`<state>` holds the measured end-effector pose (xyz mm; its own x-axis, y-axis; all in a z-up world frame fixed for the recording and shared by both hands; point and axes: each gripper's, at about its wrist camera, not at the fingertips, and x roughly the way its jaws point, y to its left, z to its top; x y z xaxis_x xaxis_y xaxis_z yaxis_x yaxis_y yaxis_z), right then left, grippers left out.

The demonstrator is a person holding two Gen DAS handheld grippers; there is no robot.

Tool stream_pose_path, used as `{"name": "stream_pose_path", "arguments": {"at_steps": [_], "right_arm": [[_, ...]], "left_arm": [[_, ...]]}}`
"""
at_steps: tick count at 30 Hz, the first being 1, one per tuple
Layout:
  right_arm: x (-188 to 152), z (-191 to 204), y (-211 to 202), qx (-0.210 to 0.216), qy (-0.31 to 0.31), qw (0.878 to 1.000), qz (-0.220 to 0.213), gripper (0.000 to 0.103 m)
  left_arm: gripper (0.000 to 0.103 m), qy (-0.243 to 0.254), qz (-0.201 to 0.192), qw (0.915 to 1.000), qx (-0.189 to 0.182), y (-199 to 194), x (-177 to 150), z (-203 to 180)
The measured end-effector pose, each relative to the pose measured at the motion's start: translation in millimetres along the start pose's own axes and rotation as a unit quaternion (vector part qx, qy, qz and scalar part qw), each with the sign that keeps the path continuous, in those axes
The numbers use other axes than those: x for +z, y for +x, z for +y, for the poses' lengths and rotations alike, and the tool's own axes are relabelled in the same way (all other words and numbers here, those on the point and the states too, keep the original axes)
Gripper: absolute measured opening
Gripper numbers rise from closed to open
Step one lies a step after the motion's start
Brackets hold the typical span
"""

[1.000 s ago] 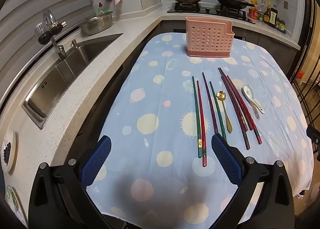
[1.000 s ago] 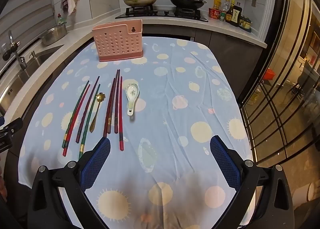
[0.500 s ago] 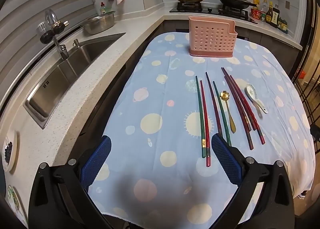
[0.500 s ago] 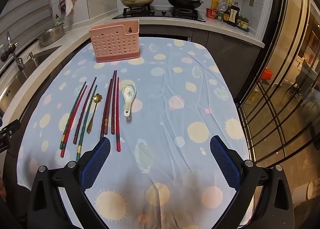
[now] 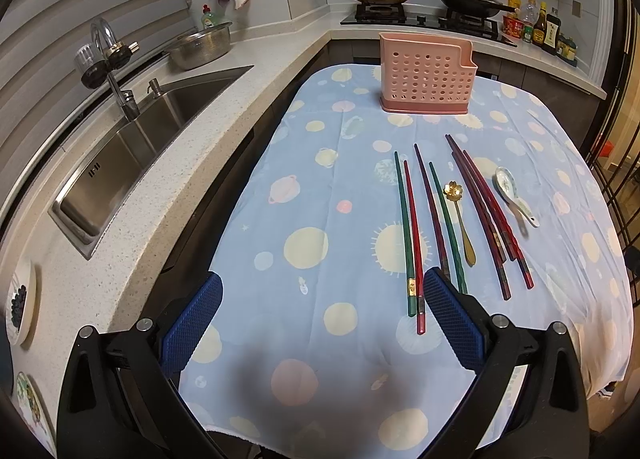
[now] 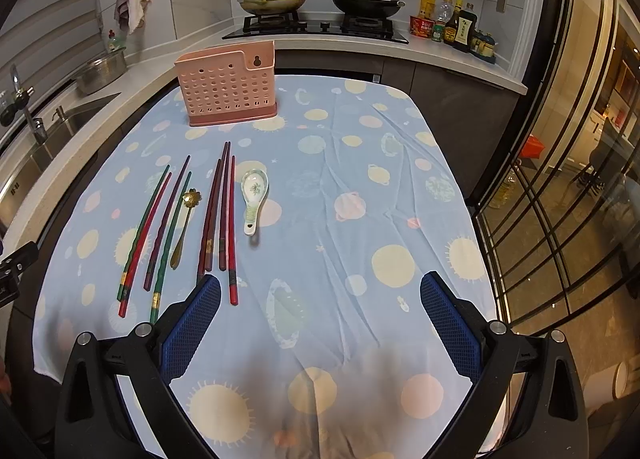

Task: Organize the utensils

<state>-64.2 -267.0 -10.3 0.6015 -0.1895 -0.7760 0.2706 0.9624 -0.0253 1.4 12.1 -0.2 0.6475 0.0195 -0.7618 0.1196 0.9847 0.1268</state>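
Observation:
A pink perforated utensil holder (image 5: 427, 79) (image 6: 228, 87) stands at the far end of the table. Several red, dark and green chopsticks (image 5: 412, 231) (image 6: 224, 211) lie side by side on the blue cloth, with a gold flower spoon (image 5: 460, 215) (image 6: 184, 223) among them and a white ceramic spoon (image 5: 514, 195) (image 6: 253, 195) to their right. My left gripper (image 5: 322, 311) is open and empty above the near table, left of the chopsticks. My right gripper (image 6: 320, 311) is open and empty, right of the chopsticks' near ends.
A blue dotted cloth (image 5: 312, 179) covers the table. A steel sink (image 5: 132, 155) and counter lie to the left, a metal bowl (image 5: 200, 47) behind it. A stove with two pans (image 6: 320, 5) and sauce bottles (image 6: 456, 29) is at the back. Glass doors (image 6: 560, 199) stand on the right.
Both grippers have drifted slightly, so the utensils sit a little lower and nearer in the views. Nothing on the table has moved. Both stay open.

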Motion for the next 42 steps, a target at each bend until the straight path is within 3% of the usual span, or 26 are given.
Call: {"name": "stream_pose_path", "arguments": {"at_steps": [42], "right_arm": [[4.1, -5.8, -1.3, -0.002, 0.003, 1.0, -0.002, 0.096]], "left_arm": [[0.096, 0.008, -0.002, 1.0, 0.002, -2.1, 5.6, -10.5]]}}
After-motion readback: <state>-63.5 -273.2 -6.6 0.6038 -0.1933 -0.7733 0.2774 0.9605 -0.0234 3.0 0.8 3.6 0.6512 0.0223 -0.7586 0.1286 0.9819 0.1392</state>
